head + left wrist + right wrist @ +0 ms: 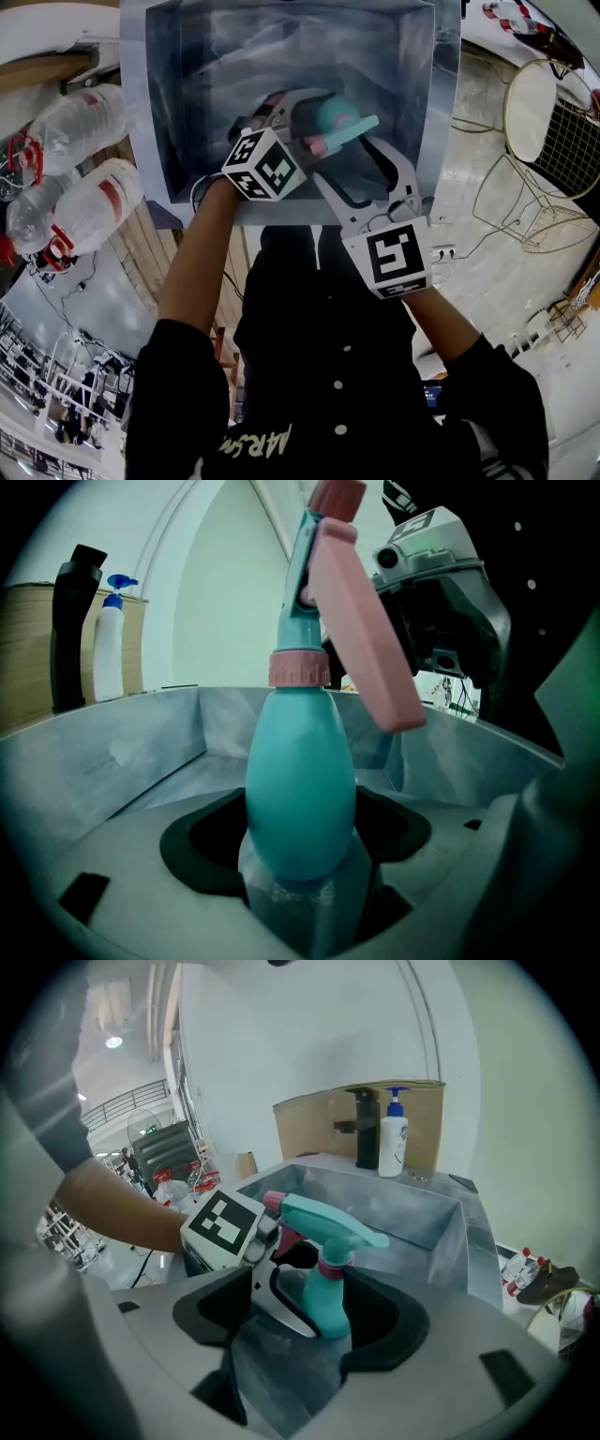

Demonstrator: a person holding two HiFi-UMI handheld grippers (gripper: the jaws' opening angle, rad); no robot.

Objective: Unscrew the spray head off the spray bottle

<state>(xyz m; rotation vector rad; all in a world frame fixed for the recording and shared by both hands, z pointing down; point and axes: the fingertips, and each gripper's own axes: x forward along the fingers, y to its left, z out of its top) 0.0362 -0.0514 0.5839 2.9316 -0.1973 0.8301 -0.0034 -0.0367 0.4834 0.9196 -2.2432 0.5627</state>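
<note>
A teal spray bottle with a pink collar and pink trigger stands upright in a metal sink. My left gripper is shut on the bottle's rounded body, low down. In the right gripper view the teal spray head points right, above the collar. My right gripper stands open, its black pads wide on either side of the bottle and apart from it. The head view shows the right gripper just below the spray head and the left gripper beside it.
A black tap and a white soap dispenser with a blue pump stand at the sink's far rim. Large plastic water bottles lie on the floor to the left. A wire chair stands to the right.
</note>
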